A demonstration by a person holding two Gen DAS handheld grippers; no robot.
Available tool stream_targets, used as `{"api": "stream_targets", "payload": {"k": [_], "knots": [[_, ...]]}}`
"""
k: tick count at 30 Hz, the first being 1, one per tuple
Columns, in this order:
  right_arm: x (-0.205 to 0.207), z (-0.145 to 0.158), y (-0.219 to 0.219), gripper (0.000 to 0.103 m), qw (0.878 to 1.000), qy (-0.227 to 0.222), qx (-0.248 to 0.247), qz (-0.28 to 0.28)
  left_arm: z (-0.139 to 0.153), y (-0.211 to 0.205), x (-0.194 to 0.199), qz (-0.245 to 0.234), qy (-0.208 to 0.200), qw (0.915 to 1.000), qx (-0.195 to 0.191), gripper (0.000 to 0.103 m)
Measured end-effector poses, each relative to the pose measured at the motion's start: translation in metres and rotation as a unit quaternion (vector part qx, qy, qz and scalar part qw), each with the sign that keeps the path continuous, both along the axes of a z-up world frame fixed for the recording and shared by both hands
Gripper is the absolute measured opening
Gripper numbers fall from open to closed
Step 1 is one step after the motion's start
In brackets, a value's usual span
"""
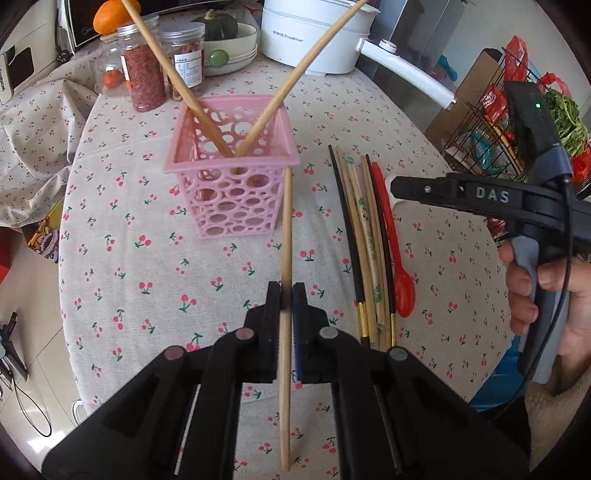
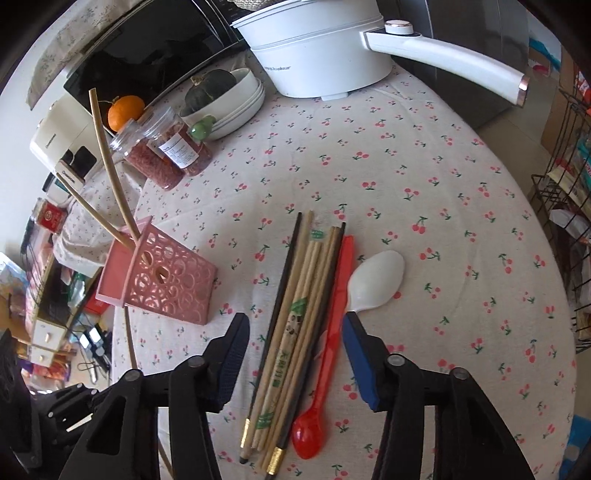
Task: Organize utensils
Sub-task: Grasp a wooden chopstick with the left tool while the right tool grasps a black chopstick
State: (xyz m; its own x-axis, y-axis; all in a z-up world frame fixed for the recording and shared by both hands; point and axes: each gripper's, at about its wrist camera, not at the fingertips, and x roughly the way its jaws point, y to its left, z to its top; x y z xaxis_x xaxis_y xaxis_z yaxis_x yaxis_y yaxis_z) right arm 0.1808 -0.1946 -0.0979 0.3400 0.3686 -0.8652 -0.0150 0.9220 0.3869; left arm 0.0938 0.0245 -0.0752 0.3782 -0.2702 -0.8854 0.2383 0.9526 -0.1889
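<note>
My left gripper (image 1: 286, 295) is shut on a single wooden chopstick (image 1: 285, 229), which points toward the pink perforated basket (image 1: 231, 162). Two chopsticks (image 1: 258, 122) stand crossed in that basket. To the right, a bundle of wooden and black chopsticks (image 1: 365, 240) lies on the cherry-print cloth beside a red spoon (image 1: 402, 291). In the right wrist view my right gripper (image 2: 295, 321) hangs open above the bundle (image 2: 303, 302), its fingers straddling the bundle and the red spoon (image 2: 332, 332) without touching them. A white spoon (image 2: 376, 280) lies just beyond the right finger.
A white electric pot (image 2: 317, 55) with a long handle stands at the back. Two jars (image 1: 144, 74), stacked bowls (image 1: 236, 48) holding a green squash, and an orange (image 1: 110, 16) sit at the back left. A wire rack (image 1: 491, 125) stands off the table's right edge.
</note>
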Motion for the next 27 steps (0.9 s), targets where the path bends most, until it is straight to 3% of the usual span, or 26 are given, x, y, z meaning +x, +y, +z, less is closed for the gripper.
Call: {"api": "stream_targets", "payload": {"k": [2, 5, 10, 15, 22, 27], "knots": [[0.009, -0.006, 0.011, 0.031, 1.000, 0.005, 0.013, 0.001, 0.000, 0.003, 0.002, 0.007, -0.004, 0.9999, -0.010, 0.007], [0.022, -0.016, 0.026, 0.019, 1.000, 0.008, 0.015, 0.007, 0.003, 0.012, 0.002, 0.015, -0.006, 0.9997, -0.020, 0.007], [0.040, -0.032, 0.041, 0.014, 1.000, 0.016, 0.004, 0.008, 0.004, 0.025, -0.001, 0.019, -0.002, 0.9992, -0.034, 0.007], [0.049, -0.044, 0.055, 0.010, 0.995, 0.025, -0.091, 0.011, 0.008, 0.030, -0.003, 0.017, -0.004, 0.9988, -0.046, 0.007], [0.040, -0.047, 0.083, 0.009, 0.980, 0.000, -0.192, 0.057, 0.007, 0.035, 0.000, 0.027, -0.002, 0.9984, -0.050, 0.007], [0.031, -0.033, 0.074, 0.007, 0.990, -0.017, -0.126, 0.054, 0.018, 0.039, -0.004, 0.039, -0.021, 0.9975, -0.054, 0.007]]}}
